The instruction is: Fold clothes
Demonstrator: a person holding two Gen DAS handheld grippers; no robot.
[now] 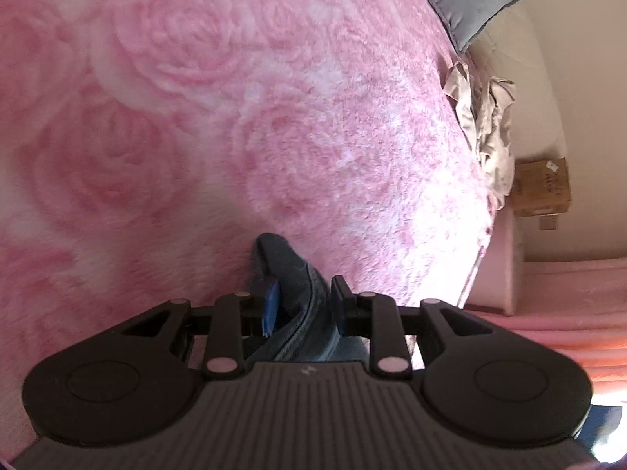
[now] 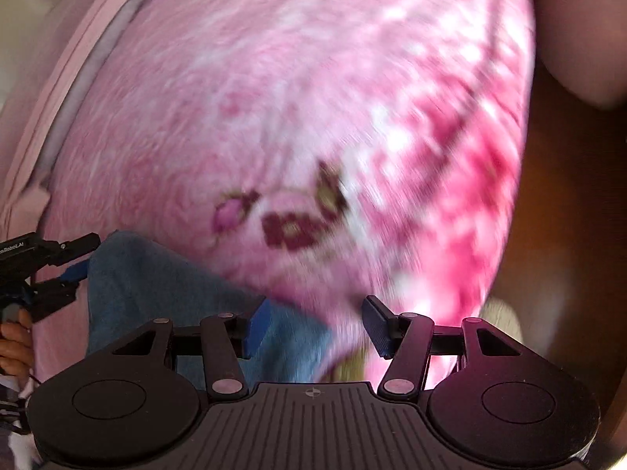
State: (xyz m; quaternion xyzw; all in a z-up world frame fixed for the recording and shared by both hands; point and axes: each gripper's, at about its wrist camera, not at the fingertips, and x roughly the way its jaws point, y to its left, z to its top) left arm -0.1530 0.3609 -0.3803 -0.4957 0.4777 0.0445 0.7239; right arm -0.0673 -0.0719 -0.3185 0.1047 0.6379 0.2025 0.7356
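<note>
A fold of dark blue cloth [image 1: 298, 293] is pinched between the fingers of the left gripper [image 1: 303, 305], above a pink rose-patterned blanket [image 1: 235, 117] on the bed. The fingers of the right gripper [image 2: 315, 323] are spread apart, with nothing gripped; the cloth's edge is seen just beside its left finger.

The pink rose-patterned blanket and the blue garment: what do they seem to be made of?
The pink rose-patterned blanket looks like plush fleece: fuzzy, matte pile. The blue garment, held in the left gripper, seems to be denim, judging by its stitched seam; this is uncertain.
</note>
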